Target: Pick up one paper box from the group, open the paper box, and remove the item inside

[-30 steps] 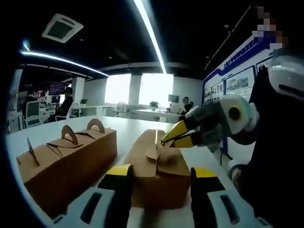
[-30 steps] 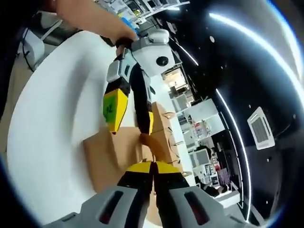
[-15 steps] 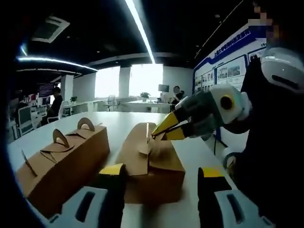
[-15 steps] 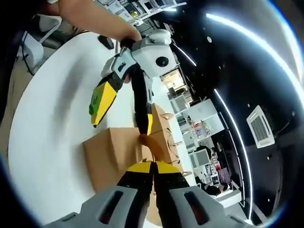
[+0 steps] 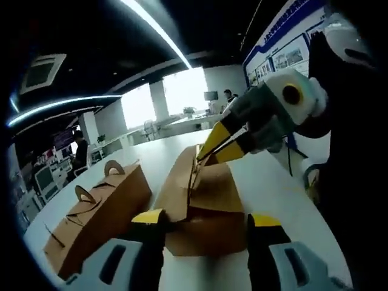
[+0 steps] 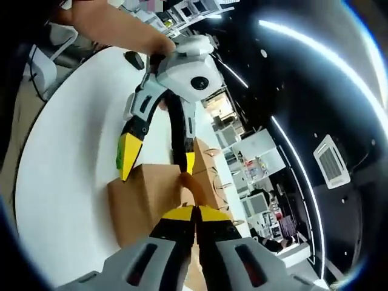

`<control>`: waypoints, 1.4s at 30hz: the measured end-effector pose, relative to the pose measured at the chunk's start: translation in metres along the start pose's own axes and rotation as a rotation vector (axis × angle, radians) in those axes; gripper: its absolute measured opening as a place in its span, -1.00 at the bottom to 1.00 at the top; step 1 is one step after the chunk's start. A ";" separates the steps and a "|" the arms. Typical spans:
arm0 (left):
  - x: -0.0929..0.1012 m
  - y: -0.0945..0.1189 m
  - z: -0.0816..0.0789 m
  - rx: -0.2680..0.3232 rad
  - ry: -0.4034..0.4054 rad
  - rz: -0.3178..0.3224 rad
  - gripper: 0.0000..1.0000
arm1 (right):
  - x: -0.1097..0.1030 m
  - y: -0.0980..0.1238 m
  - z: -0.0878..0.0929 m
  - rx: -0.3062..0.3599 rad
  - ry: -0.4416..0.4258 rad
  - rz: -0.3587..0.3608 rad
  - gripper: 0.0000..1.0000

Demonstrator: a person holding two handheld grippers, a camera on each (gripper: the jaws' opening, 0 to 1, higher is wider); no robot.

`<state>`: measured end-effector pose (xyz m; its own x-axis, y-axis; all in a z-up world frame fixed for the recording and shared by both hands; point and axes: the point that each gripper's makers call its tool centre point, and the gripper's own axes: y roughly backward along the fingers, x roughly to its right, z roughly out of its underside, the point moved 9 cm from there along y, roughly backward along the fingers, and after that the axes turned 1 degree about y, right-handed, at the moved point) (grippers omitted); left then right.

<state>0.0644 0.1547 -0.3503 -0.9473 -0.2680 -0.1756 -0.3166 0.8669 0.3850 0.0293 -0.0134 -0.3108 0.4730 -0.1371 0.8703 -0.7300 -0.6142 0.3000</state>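
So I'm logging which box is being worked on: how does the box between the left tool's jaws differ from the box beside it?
The near box has its top flap pinched by the right tool, shut on it; the other box is untouched, its handle tabs upright. The near box lies between the open jaws of the left tool; the other lies outside them. Both are brown paper, on the white table.
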 end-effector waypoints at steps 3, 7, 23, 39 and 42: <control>0.001 -0.001 0.001 -0.007 -0.030 -0.021 0.08 | -0.002 -0.001 0.001 -0.005 -0.004 -0.010 -0.94; 0.003 -0.001 0.001 -0.017 -0.078 -0.040 0.11 | -0.004 -0.001 0.000 -0.011 0.011 -0.015 -0.94; 0.005 0.018 -0.010 0.122 0.025 -0.036 0.06 | -0.005 0.001 0.003 -0.008 0.016 0.010 -0.94; -0.025 0.022 -0.042 0.218 0.329 -0.178 -0.74 | -0.008 0.002 0.004 0.012 0.031 0.040 -0.94; -0.022 0.014 -0.046 0.179 0.348 -0.109 -0.76 | -0.007 0.002 0.005 0.015 0.030 0.043 -0.94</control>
<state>0.0785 0.1534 -0.2996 -0.8784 -0.4618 0.1227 -0.4315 0.8769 0.2118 0.0272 -0.0174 -0.3186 0.4263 -0.1399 0.8937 -0.7418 -0.6195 0.2568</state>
